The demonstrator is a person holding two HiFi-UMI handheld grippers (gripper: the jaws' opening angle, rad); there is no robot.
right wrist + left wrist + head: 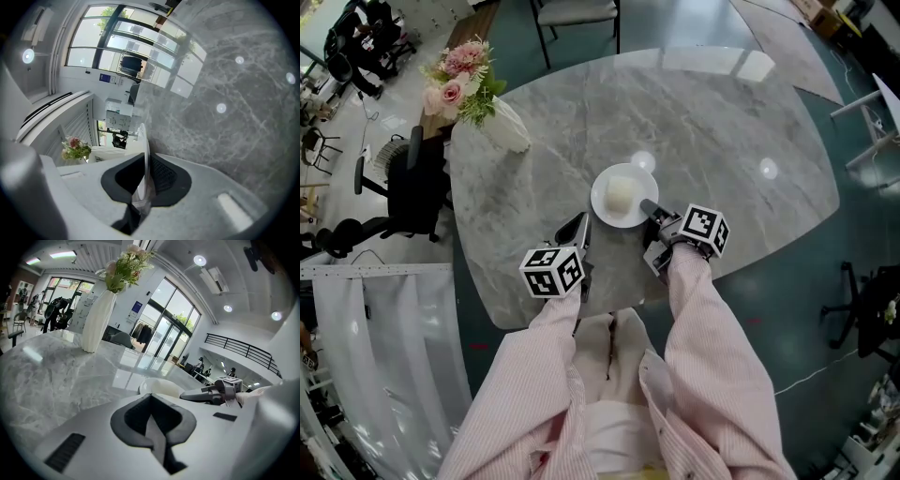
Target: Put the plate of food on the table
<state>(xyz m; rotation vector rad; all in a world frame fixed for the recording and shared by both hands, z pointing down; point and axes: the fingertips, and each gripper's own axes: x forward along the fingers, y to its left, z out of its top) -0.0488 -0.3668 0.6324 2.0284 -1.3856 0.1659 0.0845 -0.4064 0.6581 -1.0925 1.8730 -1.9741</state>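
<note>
The right gripper [649, 208] pinches the near rim of the white plate [605, 202], and its jaws are closed on that edge. The plate carries a pale round food [621, 193] and is over the middle of the marble table [722, 122]. I cannot tell if it rests there. The left gripper [581, 230] is beside the plate, jaws together and empty.

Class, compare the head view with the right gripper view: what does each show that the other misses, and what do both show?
Head view only: the pale food on the plate, the left gripper, the striped sleeves. Right gripper view only: the right gripper with its jaws closed on the plate's rim, seen edge-on, and tall windows. Both: the plate, the marble table, the pink flowers.
</note>
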